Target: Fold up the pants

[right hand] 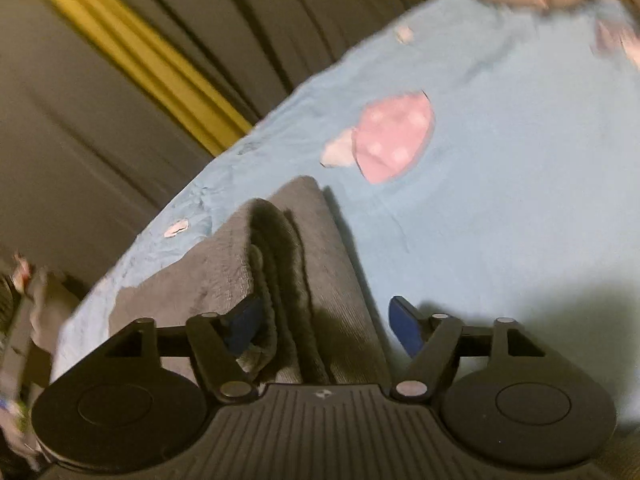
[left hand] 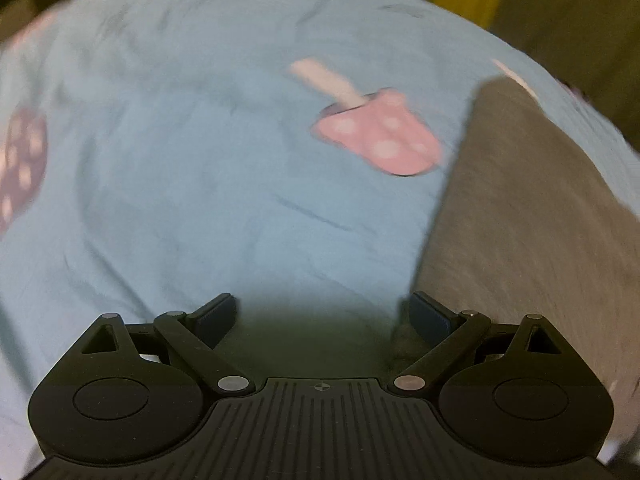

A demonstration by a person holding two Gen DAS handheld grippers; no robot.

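**Grey pants lie folded on the blue sheet**

Your left tongs (left hand: pixel 318 316) stand apart, holding nothing, just beside the folded grey pants (left hand: pixel 528 216). Your right tongs (right hand: pixel 326 326) are spread wide over the pants' (right hand: pixel 280 248) stacked edges, pads not pressing. The pants rest on the blue mushroom-print sheet (right hand: pixel 520 200).

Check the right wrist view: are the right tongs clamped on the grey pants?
No: the right tongs stand wide open over the folded grey pants, the fingers apart with no cloth pinched.
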